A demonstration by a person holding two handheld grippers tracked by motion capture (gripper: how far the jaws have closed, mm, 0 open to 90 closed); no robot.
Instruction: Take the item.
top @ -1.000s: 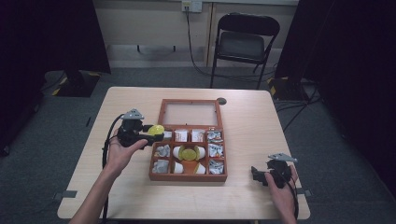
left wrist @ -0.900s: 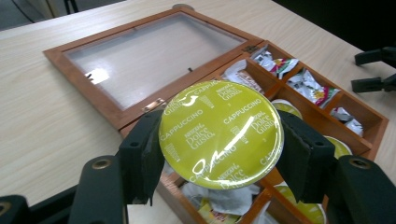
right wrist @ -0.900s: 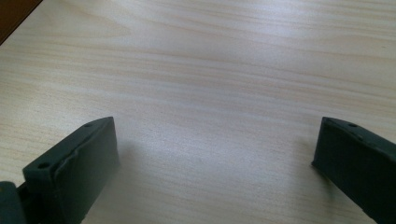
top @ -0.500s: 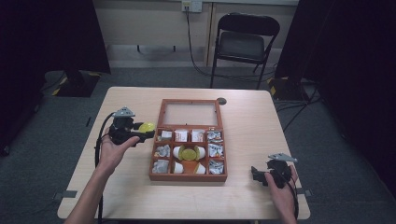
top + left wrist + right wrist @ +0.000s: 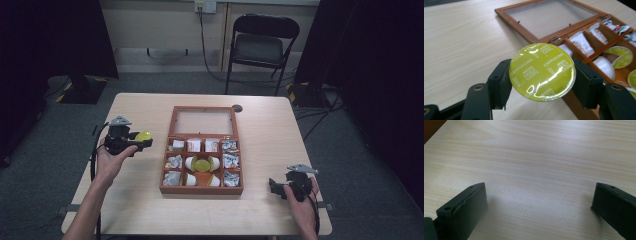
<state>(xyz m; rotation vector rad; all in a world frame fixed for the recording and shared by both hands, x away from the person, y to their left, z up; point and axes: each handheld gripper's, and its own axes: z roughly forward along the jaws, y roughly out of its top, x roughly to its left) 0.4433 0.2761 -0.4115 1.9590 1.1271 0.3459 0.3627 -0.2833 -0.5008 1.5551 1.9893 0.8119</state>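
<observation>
left gripper (image 5: pixel 541 75) jaws clamped on cappuccino capsule (image 5: pixel 542 71), held over desk (image 5: pixel 135 200) left of wooden box (image 5: pixel 202 189) | right gripper (image 5: pixel 539 202) jaws wide apart, empty, resting on desk | step: capsule lifted out, carry-away | next: likely lower to bare desk, then release
</observation>
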